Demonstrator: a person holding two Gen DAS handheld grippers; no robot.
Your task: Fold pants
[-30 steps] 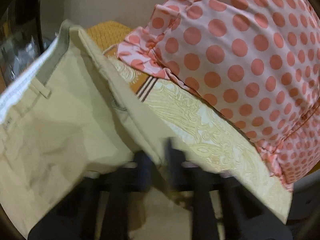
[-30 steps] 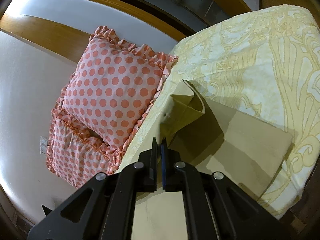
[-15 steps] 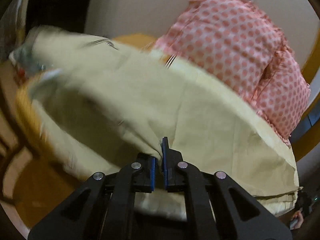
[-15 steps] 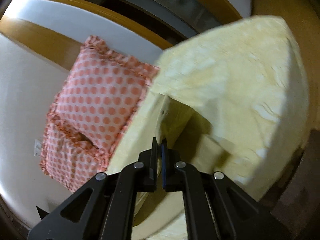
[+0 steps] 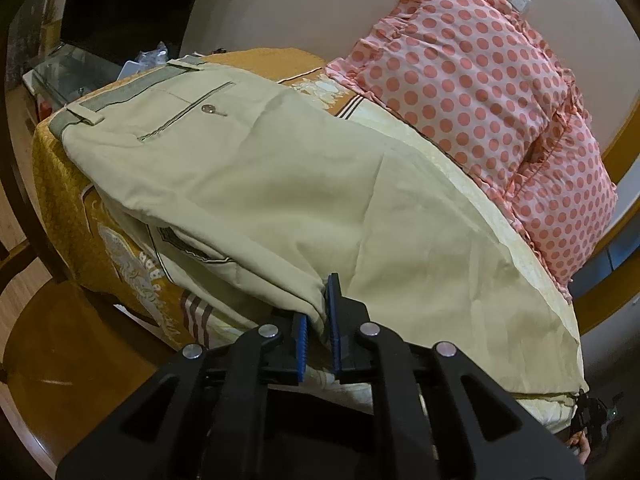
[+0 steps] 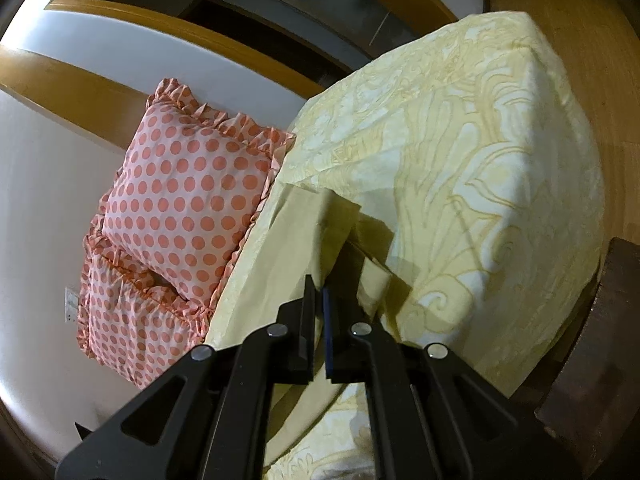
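Beige pants (image 5: 248, 176) lie spread along the bed, waistband with belt loops and a buttoned back pocket at the far left end. My left gripper (image 5: 318, 316) is shut on a pinch of the pants' near edge, cloth bunched between the blue pads (image 5: 333, 312). In the right wrist view the pants' leg (image 6: 288, 256) lies on the bed with its hem end folded up. My right gripper (image 6: 316, 312) is shut on that leg's edge.
Two pink polka-dot pillows (image 5: 492, 92) lean against the wall at the bed's head; they also show in the right wrist view (image 6: 192, 196). The bed has a yellow patterned cover (image 6: 472, 152) with an orange end (image 5: 64, 208). Wooden floor and a dark chair frame (image 5: 24, 208) lie at the left.
Both grippers swung the pants over; the cloth, lifted and blurred before, now lies spread flat on the bed. Both grippers kept their hold.
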